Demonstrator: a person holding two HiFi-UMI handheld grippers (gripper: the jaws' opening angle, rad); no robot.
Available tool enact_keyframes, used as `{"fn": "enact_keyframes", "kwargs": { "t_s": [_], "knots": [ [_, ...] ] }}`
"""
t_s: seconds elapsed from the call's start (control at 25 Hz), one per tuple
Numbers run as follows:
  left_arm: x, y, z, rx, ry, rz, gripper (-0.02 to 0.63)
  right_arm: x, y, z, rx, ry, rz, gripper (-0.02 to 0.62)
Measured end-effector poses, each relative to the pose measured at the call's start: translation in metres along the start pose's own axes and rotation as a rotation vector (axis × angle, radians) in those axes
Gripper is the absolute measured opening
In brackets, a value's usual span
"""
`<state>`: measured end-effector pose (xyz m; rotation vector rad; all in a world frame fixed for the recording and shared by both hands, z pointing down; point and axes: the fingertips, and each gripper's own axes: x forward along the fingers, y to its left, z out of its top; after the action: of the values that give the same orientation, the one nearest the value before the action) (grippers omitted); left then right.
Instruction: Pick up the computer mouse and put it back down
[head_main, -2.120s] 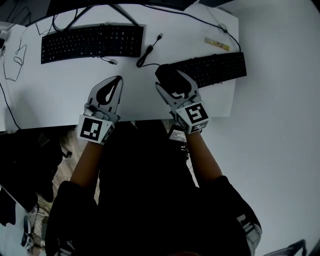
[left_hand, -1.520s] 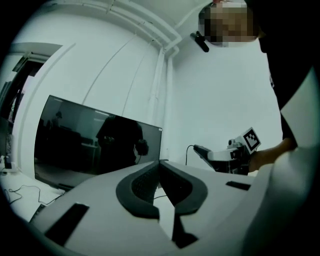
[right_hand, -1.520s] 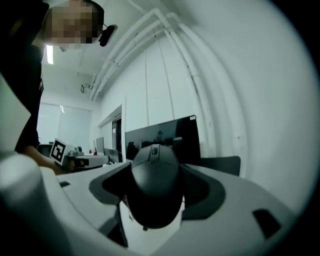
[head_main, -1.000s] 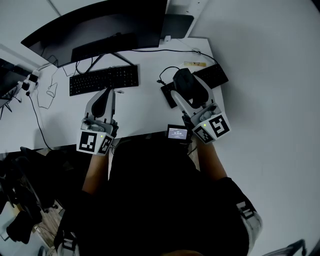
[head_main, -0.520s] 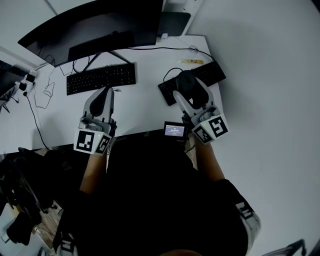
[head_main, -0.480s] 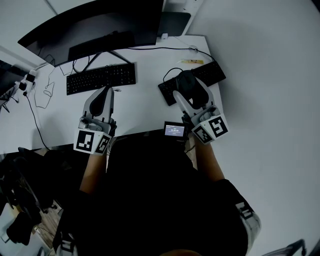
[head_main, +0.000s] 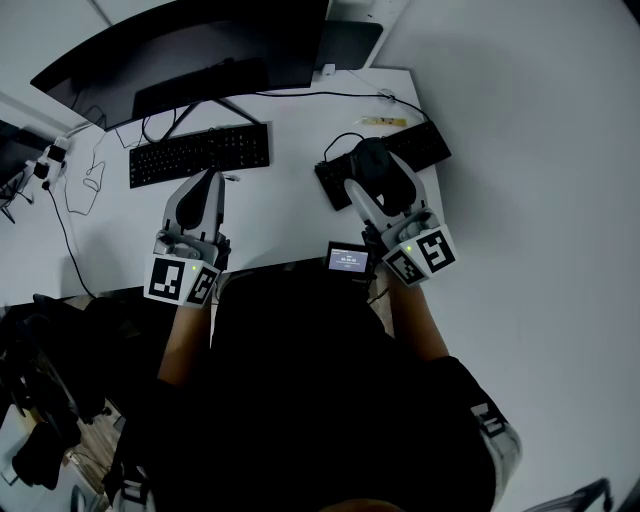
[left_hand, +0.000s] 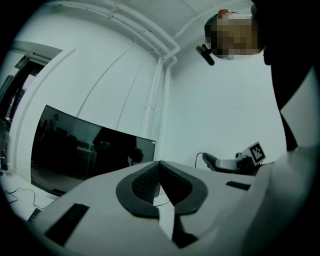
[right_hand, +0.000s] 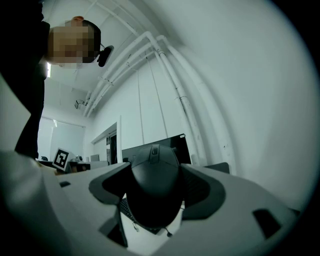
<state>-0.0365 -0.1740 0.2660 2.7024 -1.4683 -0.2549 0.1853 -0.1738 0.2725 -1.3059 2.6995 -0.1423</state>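
Observation:
The black computer mouse (head_main: 372, 168) (right_hand: 154, 190) is clamped between the jaws of my right gripper (head_main: 380, 185) (right_hand: 155, 187), lifted above the right black keyboard (head_main: 385, 160); its cable (head_main: 335, 142) curls off behind it. The mouse fills the gap between the right jaws in the right gripper view. My left gripper (head_main: 205, 195) (left_hand: 161, 186) hovers over the white desk (head_main: 285, 215) near its front edge, jaws closed together with nothing between them.
A second black keyboard (head_main: 200, 152) lies at the left under a wide dark monitor (head_main: 190, 45) (left_hand: 90, 155). Loose cables (head_main: 80, 185) trail at the desk's left end. A small lit screen (head_main: 347, 260) sits at the desk's front edge by my right gripper.
The right gripper rose from the desk with the mouse in its jaws; over the last half second the scene has hardly shifted. The left gripper stays shut and still.

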Motion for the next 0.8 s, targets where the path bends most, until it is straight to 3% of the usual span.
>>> {"fn": "enact_keyframes", "kwargs": {
  "t_s": [0.8],
  "knots": [
    [0.007, 0.029, -0.032, -0.043, 0.027, 0.045, -0.006, 0.04, -0.015, -0.024, -0.008, 0.052, 0.023, 0.31]
  ]
}}
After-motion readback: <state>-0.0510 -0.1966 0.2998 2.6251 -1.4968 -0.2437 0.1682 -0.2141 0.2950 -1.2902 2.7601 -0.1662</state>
